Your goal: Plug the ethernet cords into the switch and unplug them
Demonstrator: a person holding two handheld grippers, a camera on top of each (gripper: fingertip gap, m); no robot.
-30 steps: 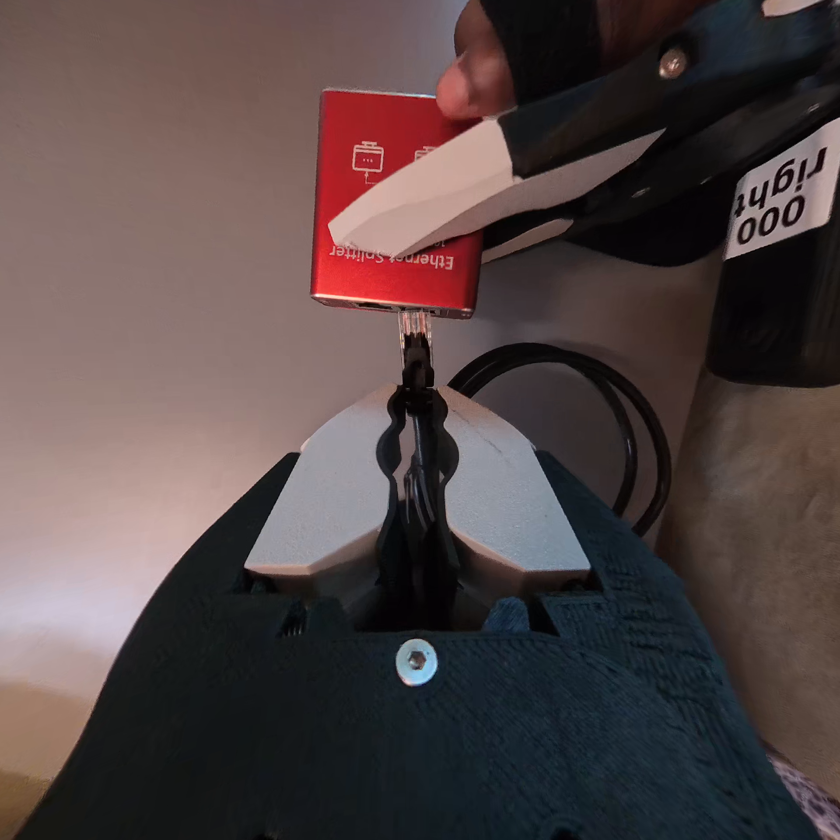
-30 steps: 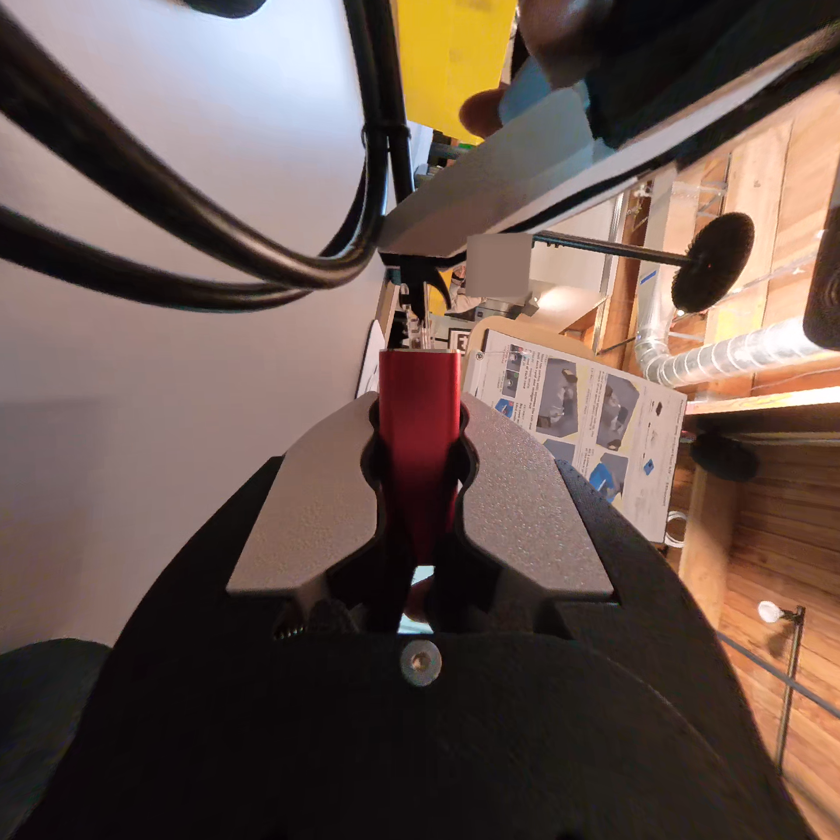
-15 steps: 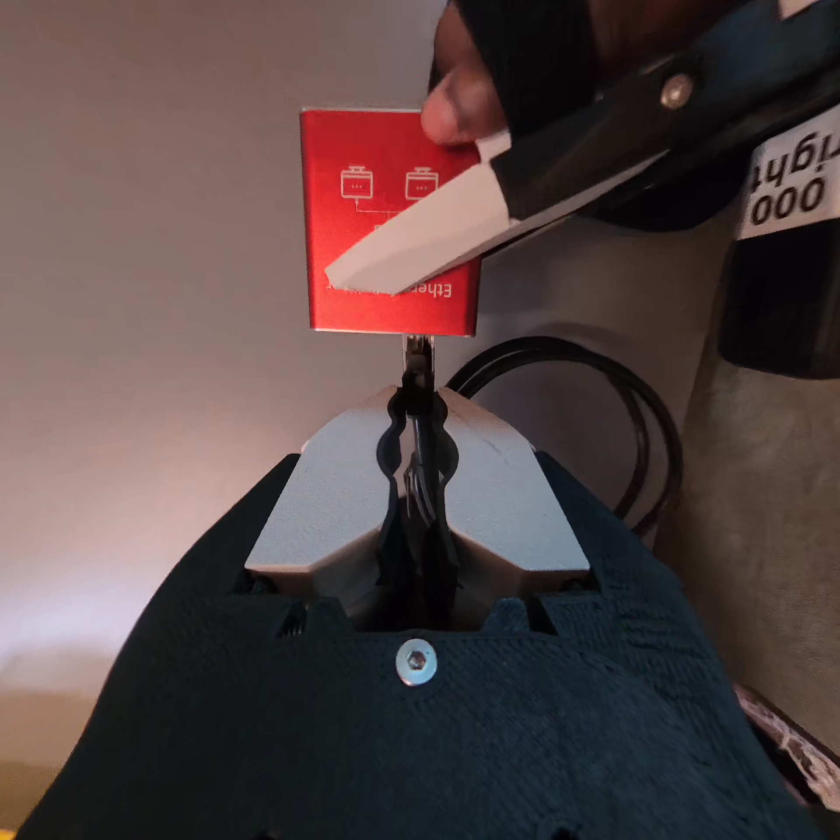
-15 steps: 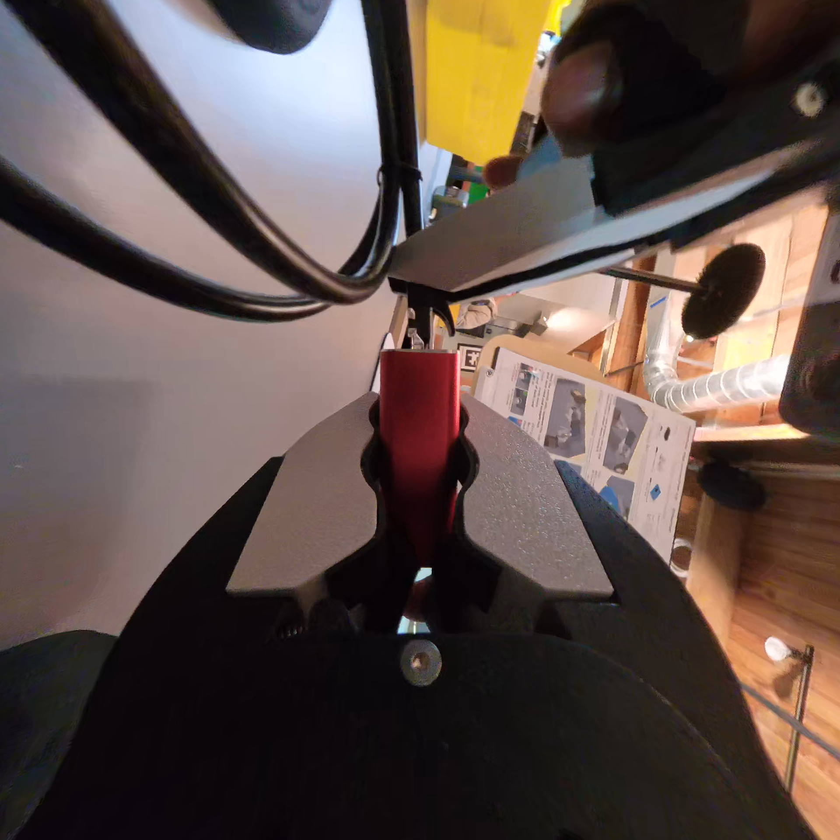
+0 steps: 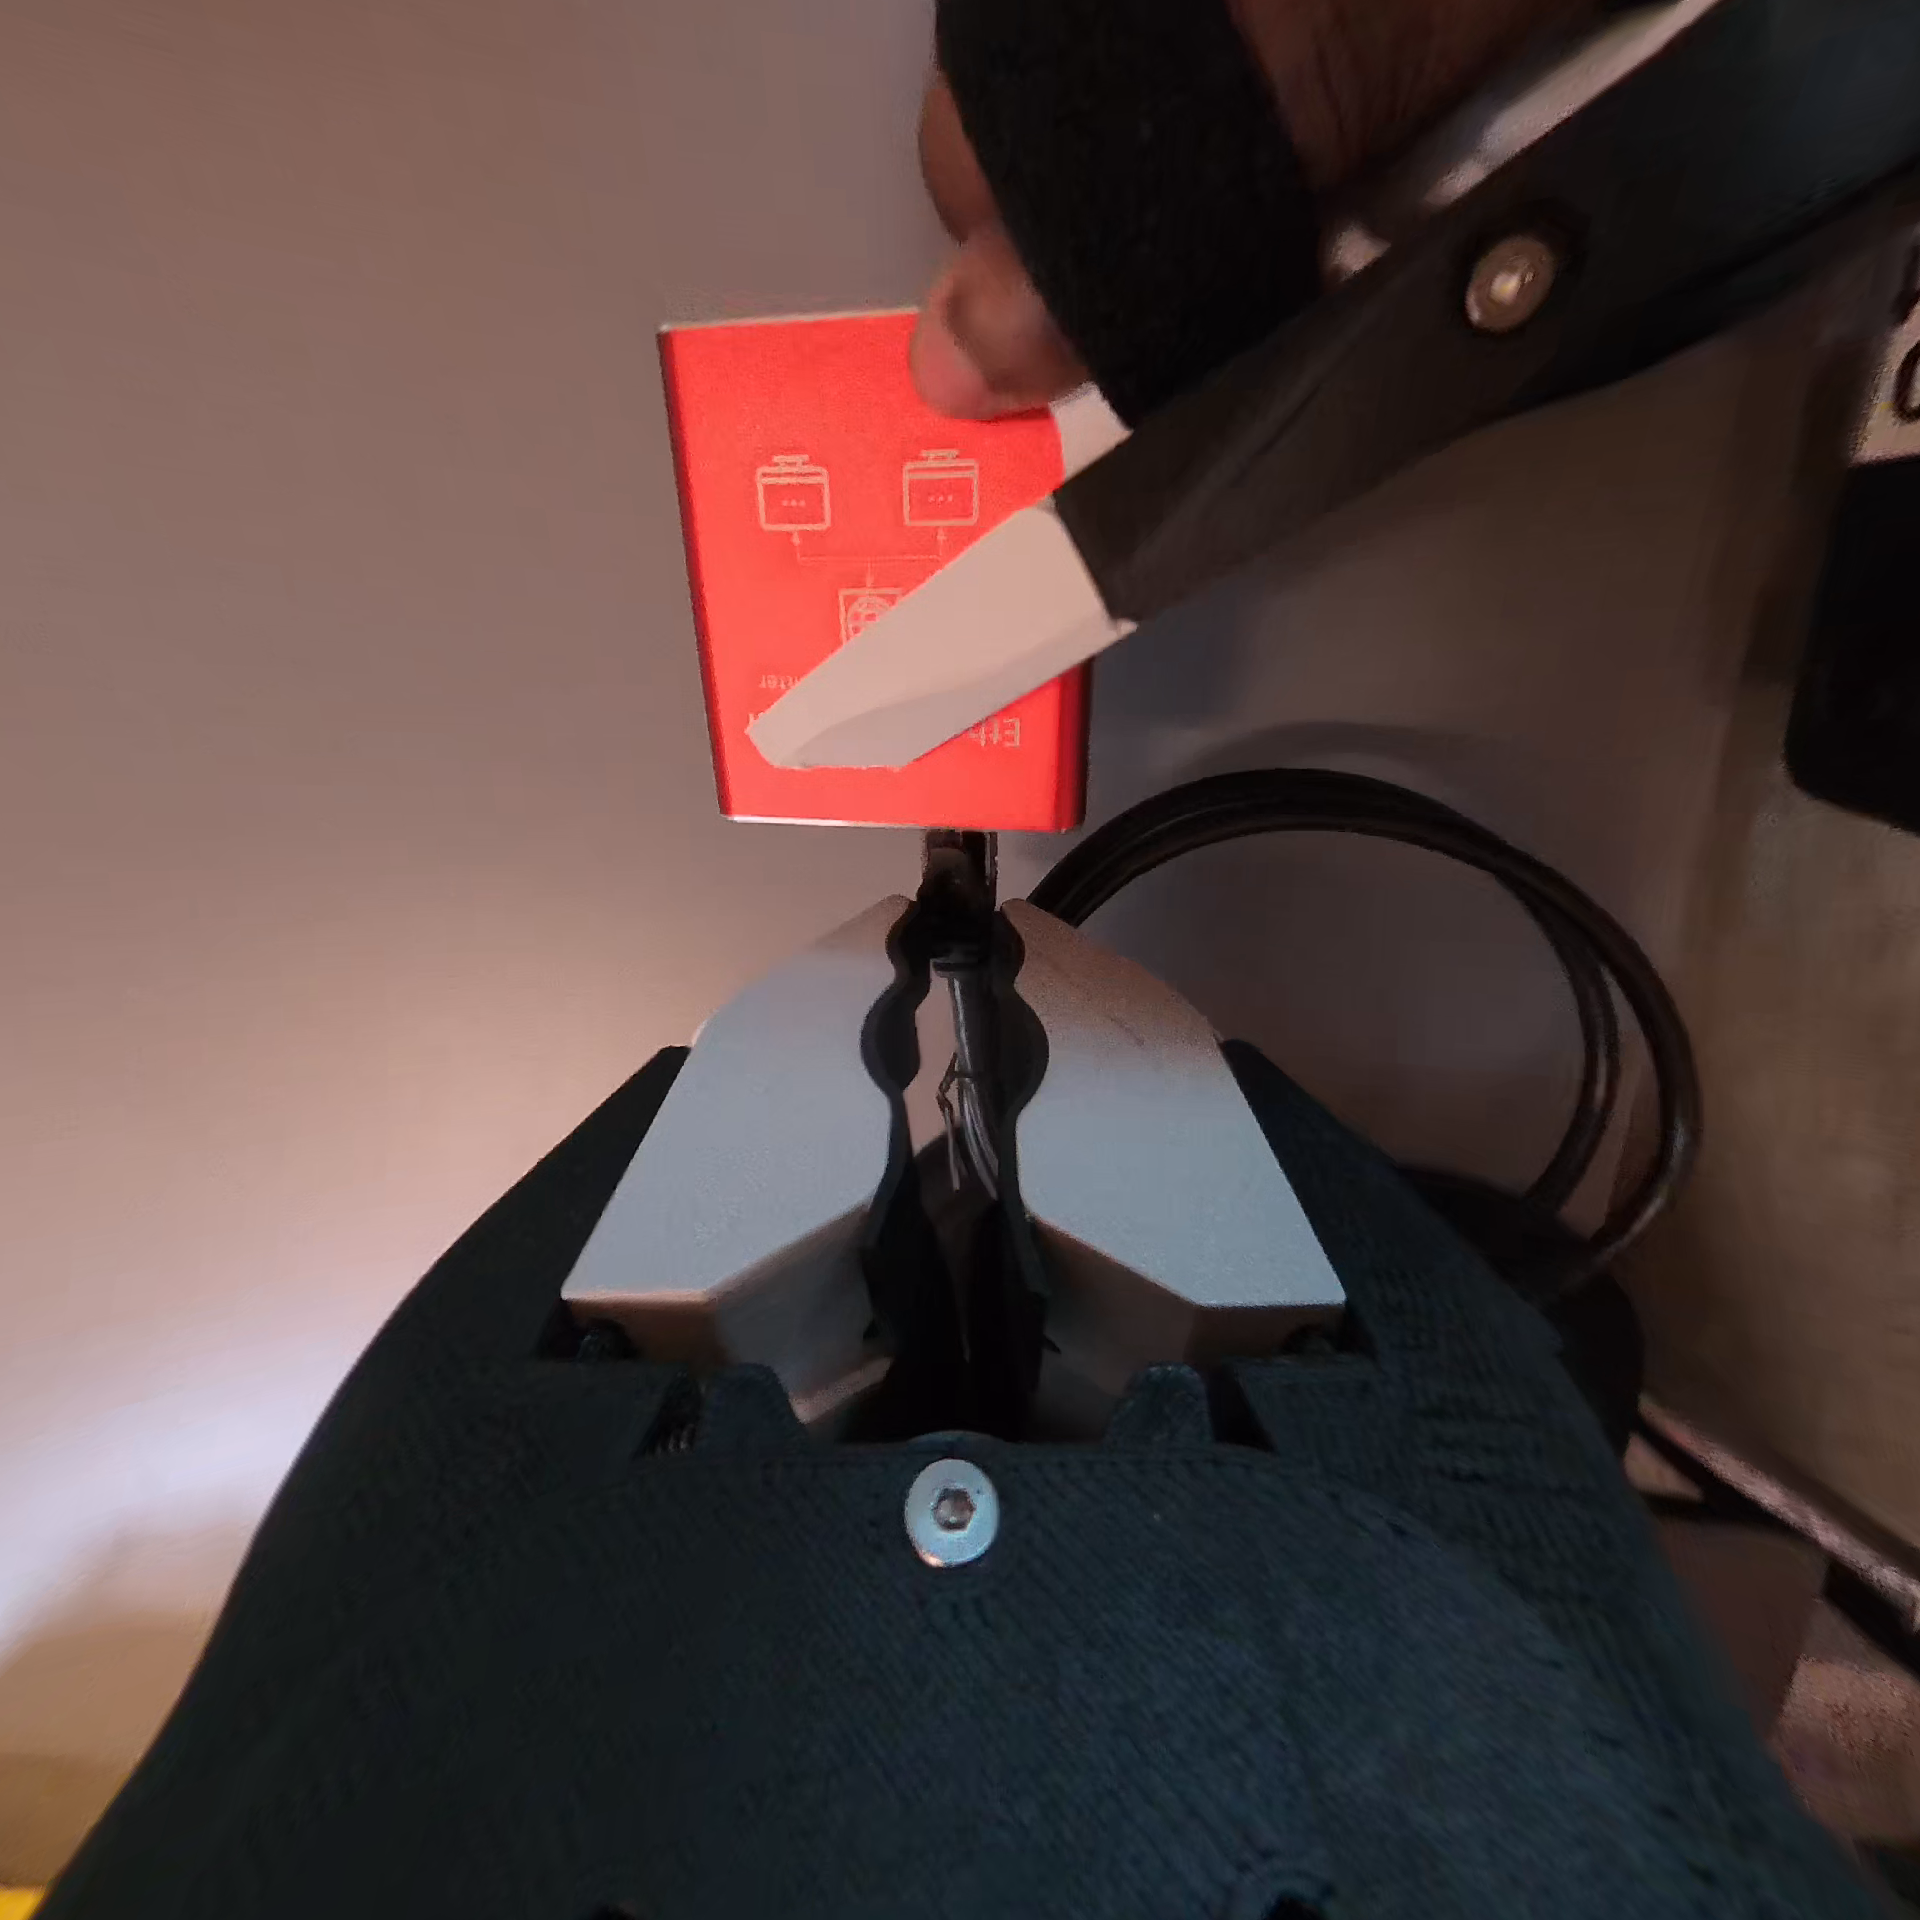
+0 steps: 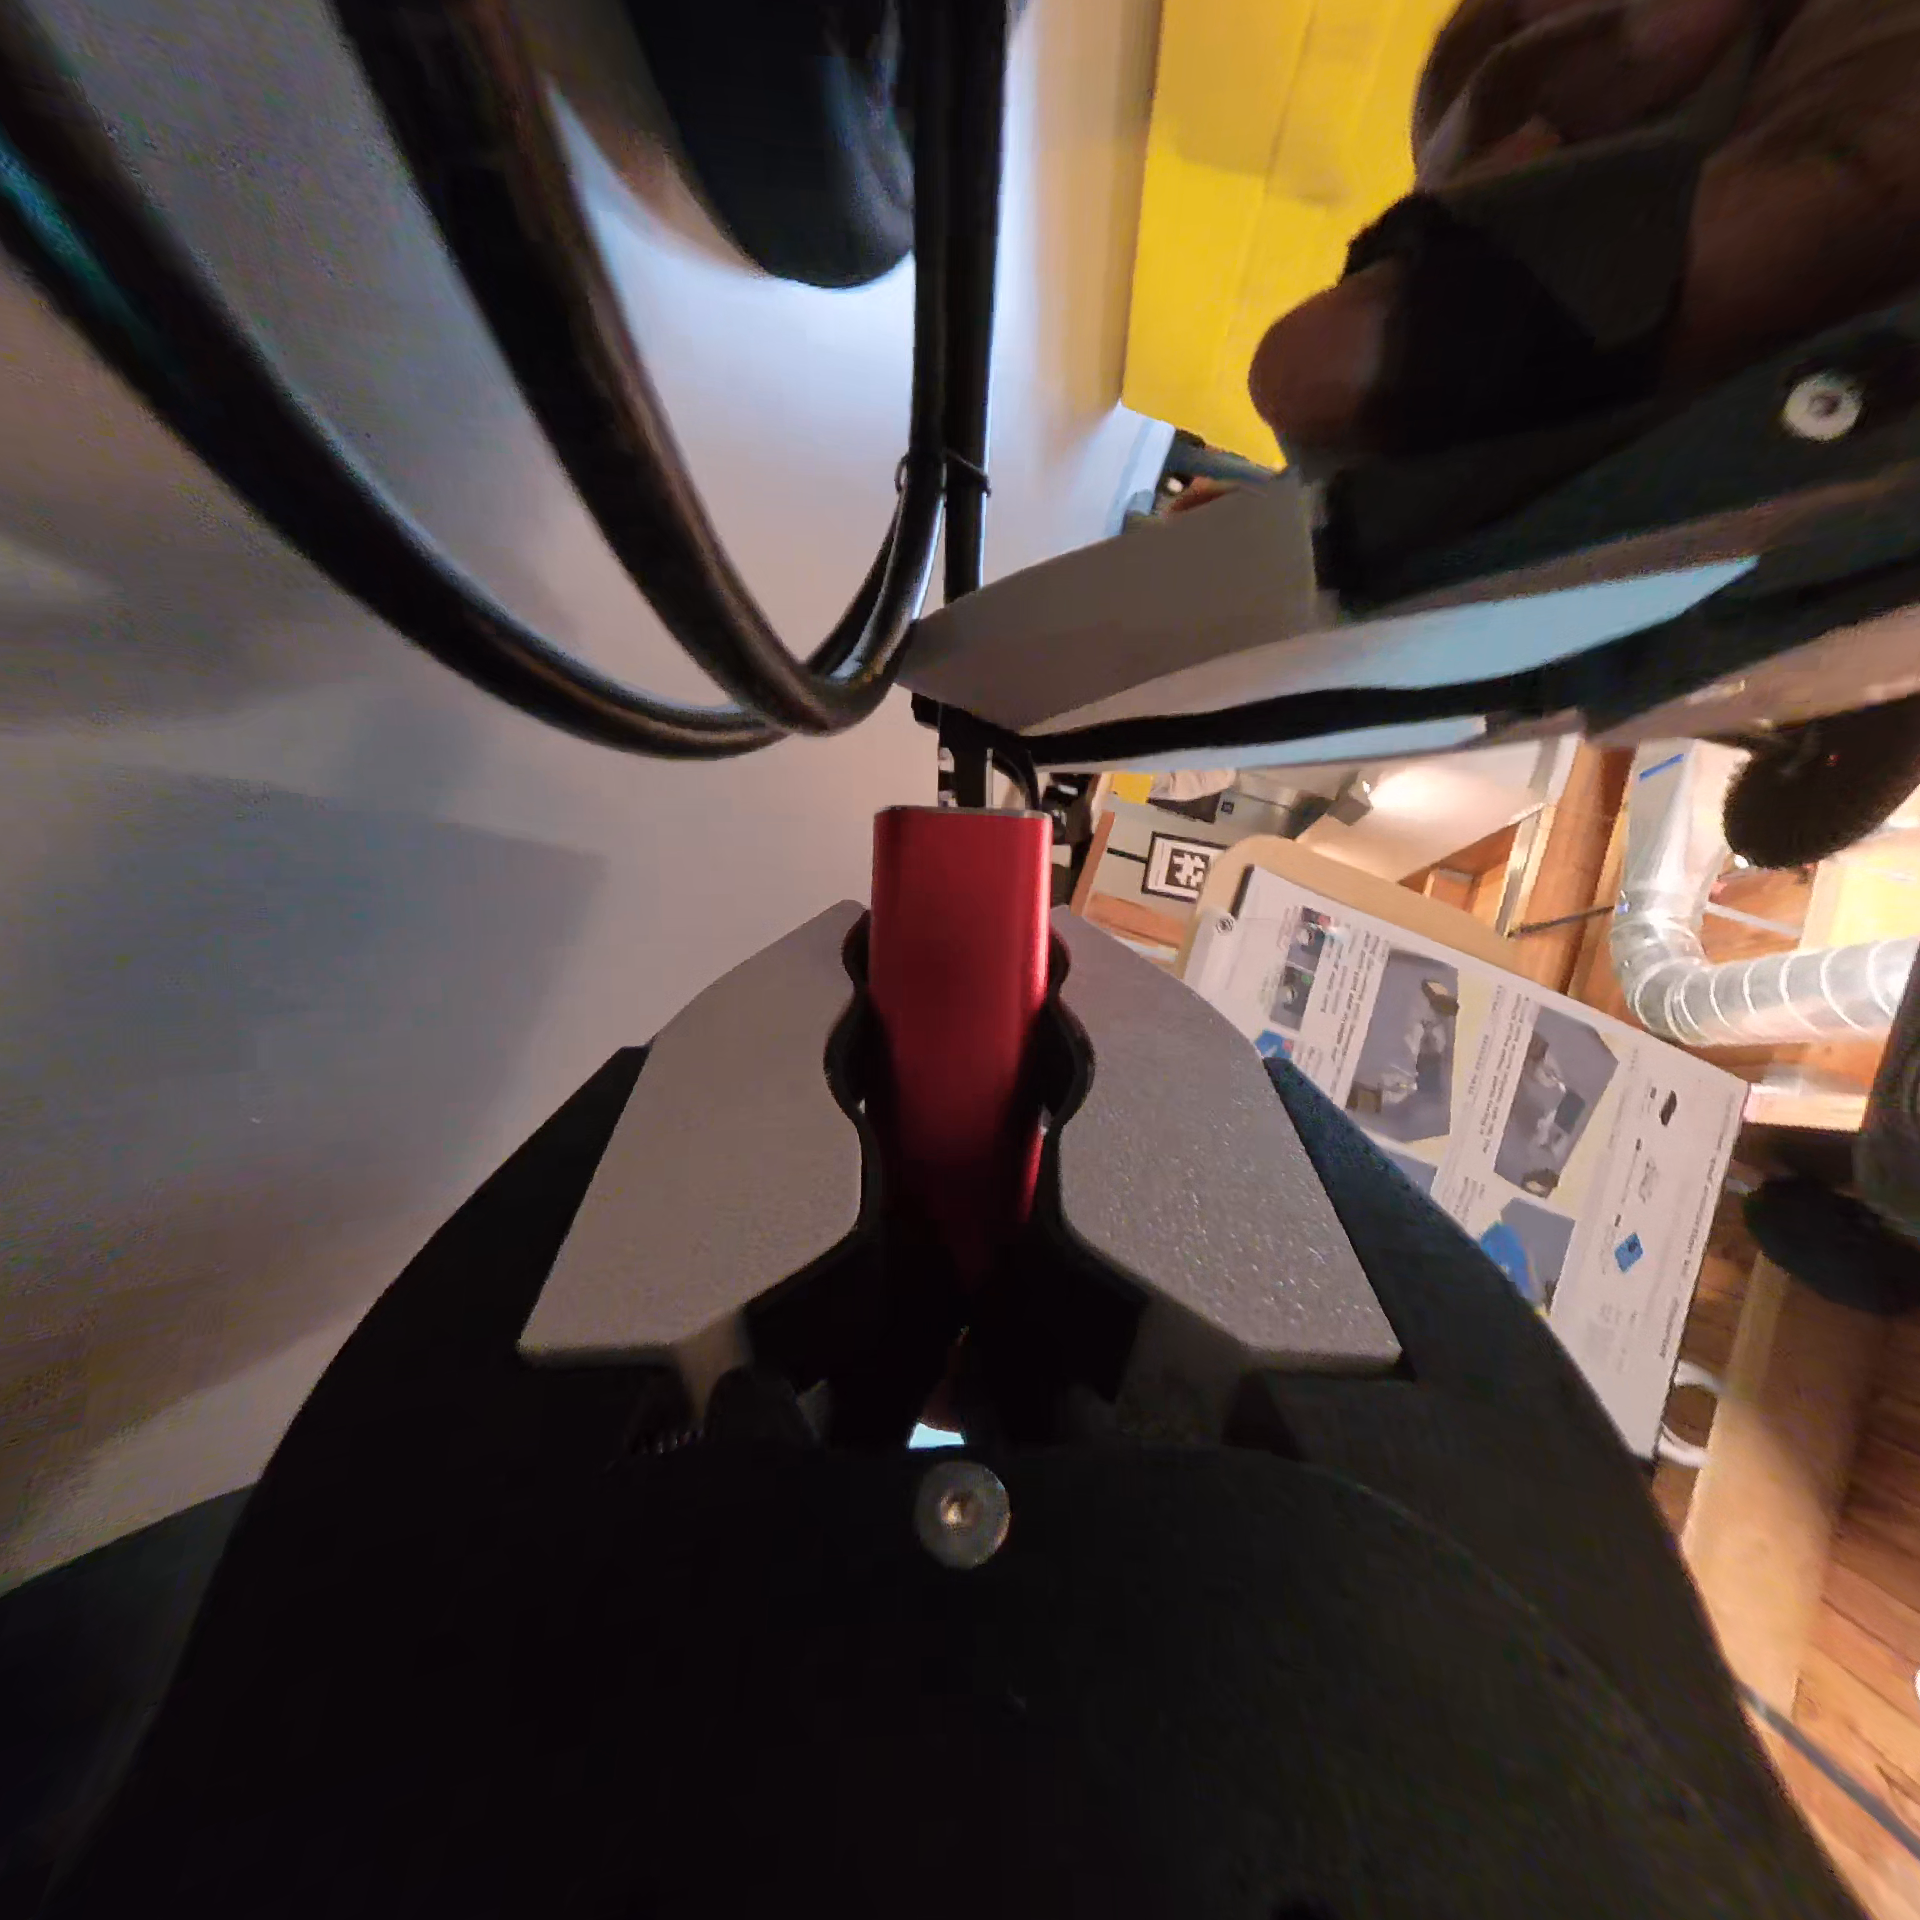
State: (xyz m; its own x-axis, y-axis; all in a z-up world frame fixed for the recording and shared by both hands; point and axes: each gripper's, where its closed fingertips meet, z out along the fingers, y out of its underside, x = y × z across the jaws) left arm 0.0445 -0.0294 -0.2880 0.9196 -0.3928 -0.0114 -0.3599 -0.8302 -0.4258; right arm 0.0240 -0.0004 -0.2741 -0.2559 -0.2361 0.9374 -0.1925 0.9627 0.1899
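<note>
**Cord plug seated in the red switch, both tools clamped**

Left wrist view: the left tool is closed tight on the black ethernet cord, which runs up between its grey fingers. Just ahead of the fingertips the cord's plug enters the near edge of the red switch; only a short stub of the plug shows. The right tool reaches in from the upper right, one white finger lying across the switch's printed face. A gloved hand sits behind it. Slack cord loops out to the right of the left tool.

Right wrist view: the right tool is clamped on the switch, seen edge-on and upright between its fingers. Beyond the switch's far end the plug goes in, with the left tool across the frame above it. Cord loops hang to the upper left. A printed sheet lies to the right.
</note>
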